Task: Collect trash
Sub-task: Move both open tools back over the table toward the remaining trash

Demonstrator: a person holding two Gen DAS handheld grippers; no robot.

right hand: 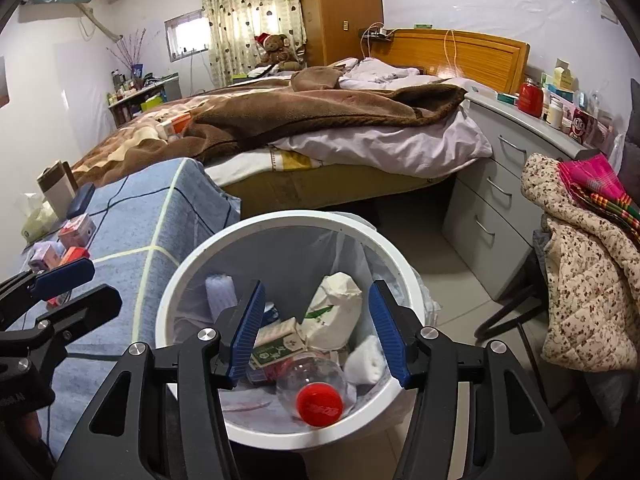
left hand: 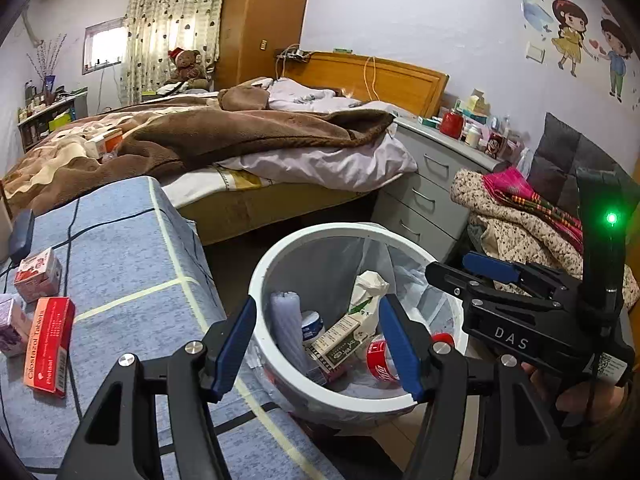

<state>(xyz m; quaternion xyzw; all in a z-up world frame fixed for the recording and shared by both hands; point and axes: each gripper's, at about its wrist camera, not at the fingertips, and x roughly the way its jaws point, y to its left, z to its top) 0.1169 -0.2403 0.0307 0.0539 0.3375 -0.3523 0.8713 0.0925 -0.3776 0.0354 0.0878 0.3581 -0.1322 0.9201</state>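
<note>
- Bedroom clutter surrounds you: a bed (right hand: 320, 120) with a brown blanket, grey drawers (right hand: 492, 184) beside it, and a blue checked cover (left hand: 120, 248) at your left.
- Your bin (right hand: 192, 280) stands on the floor between the cover and the drawers, lined with a thin bag, so both grippers can reach over its mouth.
- Inside the bin lie a clear bottle (right hand: 312, 376) with a red cap, a white paper pack (right hand: 336, 312), a green-and-white box (right hand: 276, 344), a white wad (right hand: 366, 360) and a pale lilac roll (right hand: 220, 288); the trash so far sits there.
- Your right gripper (right hand: 316, 332) hovers over the bin, jaws spread wide and holding nothing, which suggests a drop is done.
- Your left gripper (left hand: 316, 344) also hangs near the bin's edge, jaws apart and empty.
- Small boxes rest on the cover, well apart from the bin; judging by the task, they may be next.
- Readable print: the red box (left hand: 50, 344) says "Cilostazol Tablets"; the right gripper's body, seen from the left wrist, reads "DAS". The green box's characters are too small to read.
</note>
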